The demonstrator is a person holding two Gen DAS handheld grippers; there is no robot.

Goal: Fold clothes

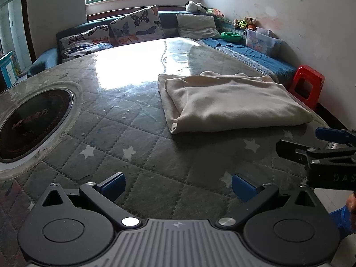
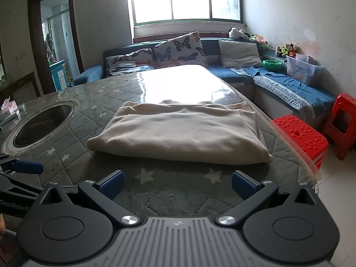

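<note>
A cream garment [image 1: 231, 102] lies folded into a flat rectangle on the quilted star-patterned table [image 1: 133, 138]. In the right wrist view it [image 2: 182, 133] sits straight ahead, just beyond the fingers. My left gripper [image 1: 178, 187] is open and empty, hovering over the table near its front edge, with the garment ahead and to the right. My right gripper [image 2: 176, 184] is open and empty, close to the garment's near edge. The right gripper also shows at the right edge of the left wrist view [image 1: 320, 144]. The left gripper shows at the left edge of the right wrist view [image 2: 22, 169].
A round dark inset [image 1: 33, 122] sits in the table at left. A blue sofa [image 2: 278, 82] with butterfly cushions [image 2: 178, 51] wraps the far side. Red plastic stools [image 2: 300, 135] stand by the table's right edge. A clear storage bin [image 2: 302, 69] rests on the sofa.
</note>
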